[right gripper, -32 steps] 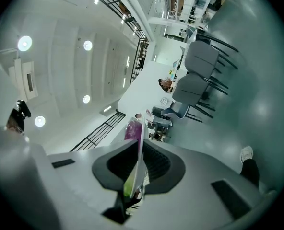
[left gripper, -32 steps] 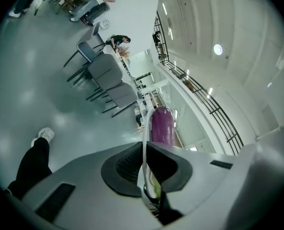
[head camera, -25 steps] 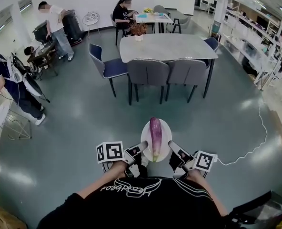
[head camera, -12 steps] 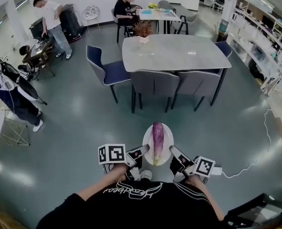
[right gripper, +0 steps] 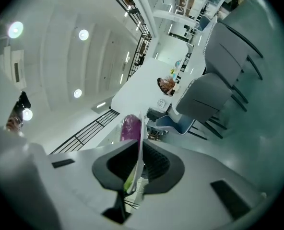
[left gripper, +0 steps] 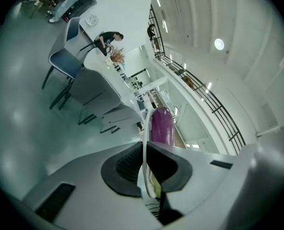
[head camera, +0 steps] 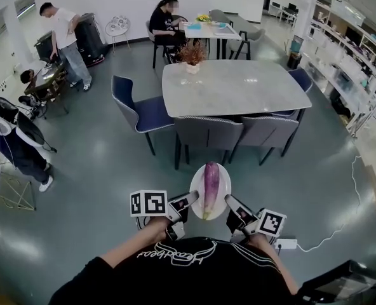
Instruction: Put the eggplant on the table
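Observation:
A purple eggplant (head camera: 209, 184) lies lengthwise on a white plate (head camera: 223, 184), carried above the floor in front of me. My left gripper (head camera: 193, 199) is shut on the plate's left rim and my right gripper (head camera: 229, 201) is shut on its right rim. In the left gripper view the plate (left gripper: 144, 143) runs edge-on between the pads of the left gripper (left gripper: 144, 169), with the eggplant (left gripper: 162, 126) beyond. The right gripper view shows the same: the right gripper (right gripper: 137, 169), the plate (right gripper: 140, 145), the eggplant (right gripper: 130, 127). The grey table (head camera: 235, 88) stands ahead.
Two grey chairs (head camera: 207, 132) (head camera: 265, 131) stand along the table's near side, a blue chair (head camera: 137, 110) at its left end. A potted plant (head camera: 192, 53) sits on the table. People stand at the left (head camera: 13, 142) and back (head camera: 64, 33). A white cable (head camera: 343, 218) lies on the floor at the right.
The table and chairs have come closer in the head view as I walked forward. The plate with the eggplant stays between both grippers, held the same way.

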Tool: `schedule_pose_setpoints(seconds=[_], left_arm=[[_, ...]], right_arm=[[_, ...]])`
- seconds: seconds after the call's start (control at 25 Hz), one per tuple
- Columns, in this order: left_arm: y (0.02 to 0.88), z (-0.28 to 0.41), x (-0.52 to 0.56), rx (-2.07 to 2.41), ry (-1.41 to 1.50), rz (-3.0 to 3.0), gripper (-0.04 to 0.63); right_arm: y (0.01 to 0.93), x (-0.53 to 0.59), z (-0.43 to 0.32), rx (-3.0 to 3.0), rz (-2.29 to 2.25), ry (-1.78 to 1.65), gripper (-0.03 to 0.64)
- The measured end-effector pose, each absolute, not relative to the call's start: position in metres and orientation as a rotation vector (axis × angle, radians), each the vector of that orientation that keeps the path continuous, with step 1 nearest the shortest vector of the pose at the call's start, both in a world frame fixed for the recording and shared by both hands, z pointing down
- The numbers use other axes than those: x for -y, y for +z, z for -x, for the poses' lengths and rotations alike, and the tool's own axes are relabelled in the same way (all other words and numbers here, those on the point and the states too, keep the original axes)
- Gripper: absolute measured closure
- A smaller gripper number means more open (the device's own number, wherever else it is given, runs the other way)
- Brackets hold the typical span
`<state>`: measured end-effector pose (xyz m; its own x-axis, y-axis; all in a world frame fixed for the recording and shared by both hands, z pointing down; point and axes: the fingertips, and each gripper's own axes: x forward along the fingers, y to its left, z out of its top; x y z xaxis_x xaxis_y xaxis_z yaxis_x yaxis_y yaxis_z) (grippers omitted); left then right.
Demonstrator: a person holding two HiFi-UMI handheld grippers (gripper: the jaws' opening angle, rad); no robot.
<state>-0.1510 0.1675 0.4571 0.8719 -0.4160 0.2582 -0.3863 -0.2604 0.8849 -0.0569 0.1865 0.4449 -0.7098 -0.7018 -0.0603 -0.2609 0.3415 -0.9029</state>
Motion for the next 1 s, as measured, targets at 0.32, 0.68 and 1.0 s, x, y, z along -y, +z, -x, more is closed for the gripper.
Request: schedule_pose_setpoints(seconds=[0.32, 0.68, 1.0], left_arm=[[0.458, 0.147, -0.15, 0.574, 0.004, -1.889, 0.569], [0.471, 0.132, -0.124, 0.585, 0.057, -1.904, 0.569], [0.483, 0.113, -0.066, 0.64, 0.081, -1.869, 0.569]], right_arm=[[0.446, -0.173, 0.057, -2.24, 0.85, -1.327, 0.591], [0.468, -0.148, 0.042, -2.176, 0.833, -1.395, 0.591], [0.483, -0.084, 0.023, -2.167, 0.783, -1.455, 0.591]])
